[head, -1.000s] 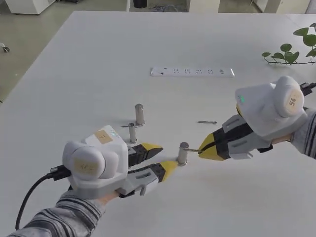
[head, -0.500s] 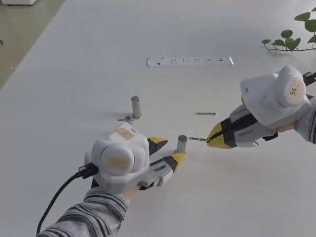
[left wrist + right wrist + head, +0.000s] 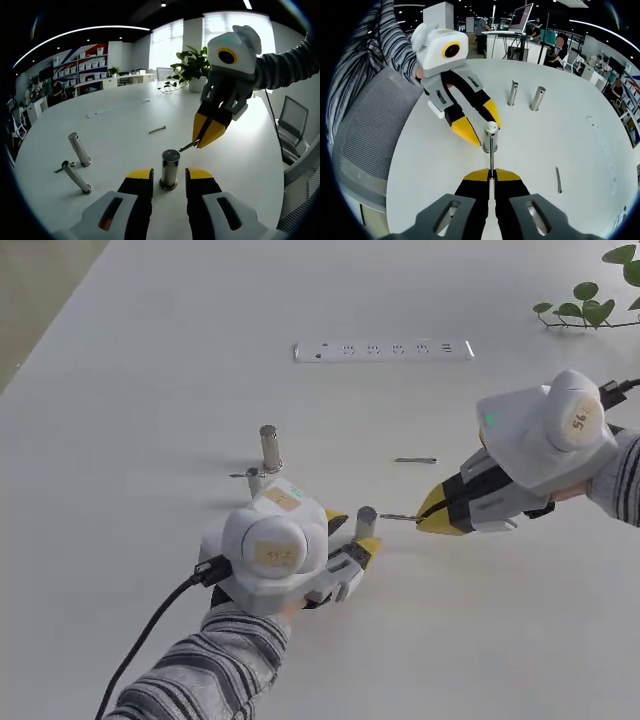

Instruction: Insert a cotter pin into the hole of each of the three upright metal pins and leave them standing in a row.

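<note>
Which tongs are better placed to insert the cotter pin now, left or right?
Right. The right tongs are shut on the cotter pin, its tip near the upright pin. The left tongs are open, flanking that pin.

Nearest metal pin [image 3: 366,522] is standing upright between the jaws of left gripper [image 3: 352,531]. Right gripper [image 3: 424,518] is holding cotter pin [image 3: 398,517] level, tip at its head. Middle pin [image 3: 76,176] is standing, carrying fitted cotter pin [image 3: 64,167]. Far pin [image 3: 268,447] is standing bare. Spare cotter pin [image 3: 414,460] is lying flat.

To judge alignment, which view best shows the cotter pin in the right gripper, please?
The right gripper view: the cotter pin runs lengthwise from the jaws toward the metal pin. Head and left gripper views show a sliver.
</note>
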`<state>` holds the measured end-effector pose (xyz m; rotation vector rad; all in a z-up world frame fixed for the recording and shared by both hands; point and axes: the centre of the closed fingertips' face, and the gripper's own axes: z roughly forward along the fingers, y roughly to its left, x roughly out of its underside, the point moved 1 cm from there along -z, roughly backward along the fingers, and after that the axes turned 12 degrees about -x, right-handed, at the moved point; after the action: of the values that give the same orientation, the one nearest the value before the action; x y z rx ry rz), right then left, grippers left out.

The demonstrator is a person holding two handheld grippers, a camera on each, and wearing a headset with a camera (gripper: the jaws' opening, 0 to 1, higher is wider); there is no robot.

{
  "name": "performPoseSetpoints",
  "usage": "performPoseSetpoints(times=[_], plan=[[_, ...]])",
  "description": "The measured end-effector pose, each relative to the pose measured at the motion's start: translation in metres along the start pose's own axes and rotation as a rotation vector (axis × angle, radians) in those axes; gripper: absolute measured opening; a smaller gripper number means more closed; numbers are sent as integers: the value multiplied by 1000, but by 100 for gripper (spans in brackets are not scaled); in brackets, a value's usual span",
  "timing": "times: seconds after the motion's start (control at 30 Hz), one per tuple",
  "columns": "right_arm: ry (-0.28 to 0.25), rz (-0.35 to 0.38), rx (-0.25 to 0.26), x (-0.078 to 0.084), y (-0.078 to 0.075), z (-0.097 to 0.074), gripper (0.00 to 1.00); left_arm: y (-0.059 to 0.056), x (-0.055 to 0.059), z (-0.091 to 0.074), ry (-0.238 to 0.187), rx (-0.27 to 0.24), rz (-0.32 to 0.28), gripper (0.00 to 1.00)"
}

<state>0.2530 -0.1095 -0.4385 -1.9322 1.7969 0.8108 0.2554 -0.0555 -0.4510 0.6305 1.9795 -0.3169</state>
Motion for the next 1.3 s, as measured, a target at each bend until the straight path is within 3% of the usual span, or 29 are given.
performPoseSetpoints(times=[0.4, 0.77, 1.07, 1.3], plan=[[-14, 3, -6, 3, -6, 5, 0, -1, 5, 12, 40, -14, 13, 18], [-22, -15, -25, -1, -5, 7, 0, -1, 6, 13, 42, -10, 15, 10], [0, -41, -31, -6, -4, 9, 0, -2, 6, 13, 36, 11, 41, 10], [15, -60, -42, -7, -4, 9, 0, -2, 6, 14, 30, 70, 75, 10]])
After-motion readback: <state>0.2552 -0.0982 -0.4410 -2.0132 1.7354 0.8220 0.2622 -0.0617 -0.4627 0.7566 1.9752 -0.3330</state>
